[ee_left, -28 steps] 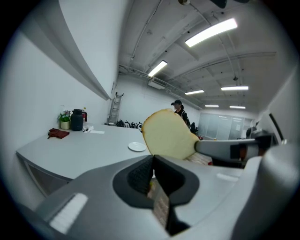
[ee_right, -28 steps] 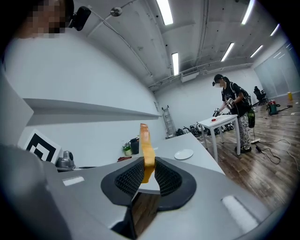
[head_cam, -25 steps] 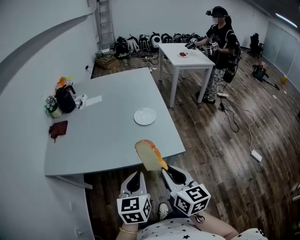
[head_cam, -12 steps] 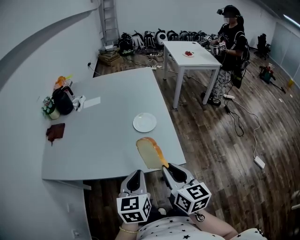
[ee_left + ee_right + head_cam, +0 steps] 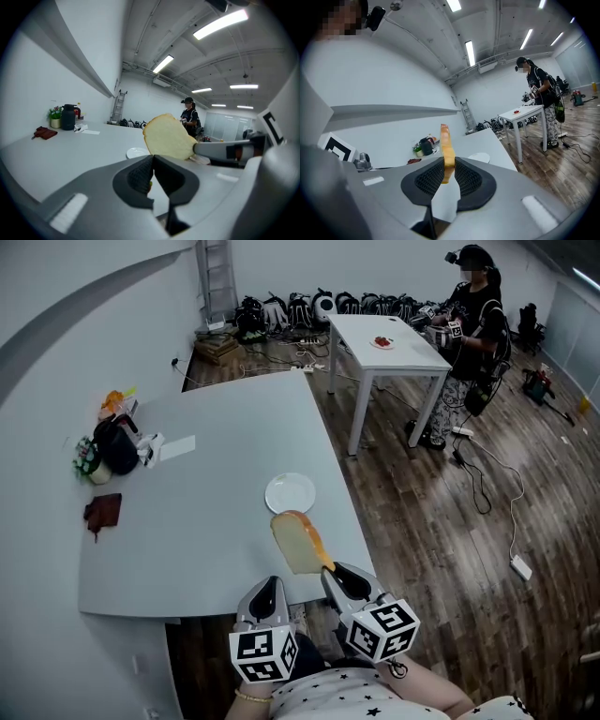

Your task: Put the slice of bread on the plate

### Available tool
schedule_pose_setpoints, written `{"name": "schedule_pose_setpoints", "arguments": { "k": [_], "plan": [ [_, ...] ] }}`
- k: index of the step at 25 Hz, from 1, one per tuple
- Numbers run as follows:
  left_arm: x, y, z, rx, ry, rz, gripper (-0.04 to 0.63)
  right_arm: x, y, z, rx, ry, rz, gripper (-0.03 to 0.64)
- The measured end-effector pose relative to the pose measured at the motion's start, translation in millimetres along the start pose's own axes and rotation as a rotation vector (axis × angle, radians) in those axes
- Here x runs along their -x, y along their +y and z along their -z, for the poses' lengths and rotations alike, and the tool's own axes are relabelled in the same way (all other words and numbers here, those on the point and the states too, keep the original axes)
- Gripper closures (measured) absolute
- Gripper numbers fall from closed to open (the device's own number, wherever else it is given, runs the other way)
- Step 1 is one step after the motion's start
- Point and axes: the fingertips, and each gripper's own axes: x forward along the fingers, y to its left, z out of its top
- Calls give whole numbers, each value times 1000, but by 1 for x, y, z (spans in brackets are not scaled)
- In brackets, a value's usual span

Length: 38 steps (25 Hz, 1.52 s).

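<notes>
Pale yellow crumb with an orange-brown crust: the slice of bread (image 5: 300, 542) is clamped at its lower corner between the 2 ribbed pads of the right gripper (image 5: 330, 572). The right gripper view shows the slice (image 5: 447, 149) edge-on and upright, with both pads pressed against its faces at the right gripper's (image 5: 449, 162) tips. The slice is in the air above the near right part of the grey table (image 5: 216, 521), clear of the surface.

The white plate (image 5: 290, 492) lies flat on that table. In the head view it sits just beyond the slice and is bare. Slice and plate are not in contact.

The left gripper (image 5: 270, 583) is beside the right one at the table's near edge. In the left gripper view, the left gripper's (image 5: 153, 160) jaws meet at the tips and hold nothing. The slice (image 5: 169, 137) and the plate (image 5: 137, 152) appear beyond them.

At the table's far left stand a black jug (image 5: 117, 448) and a small potted plant (image 5: 86, 461). A brown pouch (image 5: 102, 511) lies nearer. A sheet of white paper (image 5: 176, 447) lies to the right of the jug.

A second person (image 5: 473, 315) stands at a white table (image 5: 389, 348) across the wooden floor (image 5: 450, 549).
</notes>
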Motion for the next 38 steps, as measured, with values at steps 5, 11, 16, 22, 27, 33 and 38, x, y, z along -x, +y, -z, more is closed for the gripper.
{"name": "schedule_pose_setpoints", "arguments": {
  "k": [5, 11, 16, 22, 27, 33, 38],
  "plan": [
    [-47, 22, -22, -1, -20, 14, 588, -45, -23, -11, 15, 28, 25, 547],
    [-95, 53, -33, 55, -5, 14, 588, -98, -46, -16, 32, 81, 58, 548],
    [-127, 68, -35, 35, 15, 36, 588, -144, -65, -6, 18, 152, 80, 546],
    [-164, 84, -38, 17, 41, 62, 588, -195, -86, 9, -41, 249, 115, 546],
    [-189, 95, -35, 20, 72, 75, 588, -227, -100, 22, -115, 343, 147, 545],
    [-205, 104, -30, 44, 101, 90, 588, -239, -112, 28, -137, 390, 186, 540],
    [-211, 105, -25, 45, 118, 100, 588, -241, -120, 28, -127, 390, 212, 534]
  ]
}}
